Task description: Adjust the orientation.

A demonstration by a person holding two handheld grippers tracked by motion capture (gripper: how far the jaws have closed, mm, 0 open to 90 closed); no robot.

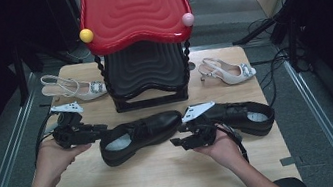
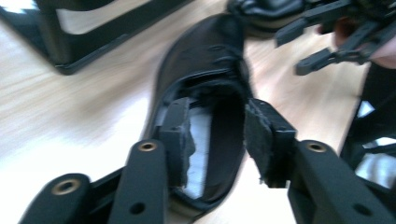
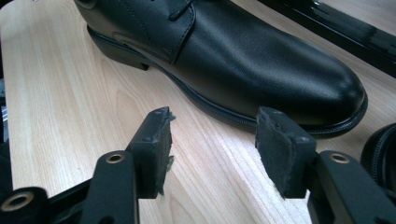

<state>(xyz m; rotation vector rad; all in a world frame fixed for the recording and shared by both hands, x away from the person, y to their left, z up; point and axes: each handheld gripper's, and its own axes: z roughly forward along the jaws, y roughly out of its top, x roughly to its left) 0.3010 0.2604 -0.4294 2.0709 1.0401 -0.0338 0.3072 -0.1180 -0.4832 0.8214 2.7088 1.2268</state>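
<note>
Two black leather shoes lie side by side on the wooden table (image 1: pixel 168 179). The left shoe (image 1: pixel 140 133) points right, its heel toward my left gripper (image 1: pixel 102 130). That gripper (image 2: pixel 219 140) is open and straddles the shoe's (image 2: pixel 205 60) collar at the heel. One pad (image 2: pixel 180 135) sits over the white insole and the other pad (image 2: pixel 261 140) is outside the rim. My right gripper (image 1: pixel 176 142) is open and empty, low over the table, just in front of the left shoe's toe. In its own view the gripper (image 3: pixel 212 140) faces that shoe's side (image 3: pixel 261 60). The second shoe (image 1: pixel 243 114) lies behind the right hand.
A shoe rack (image 1: pixel 139 32) with a red wavy top and a black lower shelf stands at the back centre of the table. A white slingback heel (image 1: pixel 75 87) lies to its left and another (image 1: pixel 229 71) to its right. Cables trail off both table sides.
</note>
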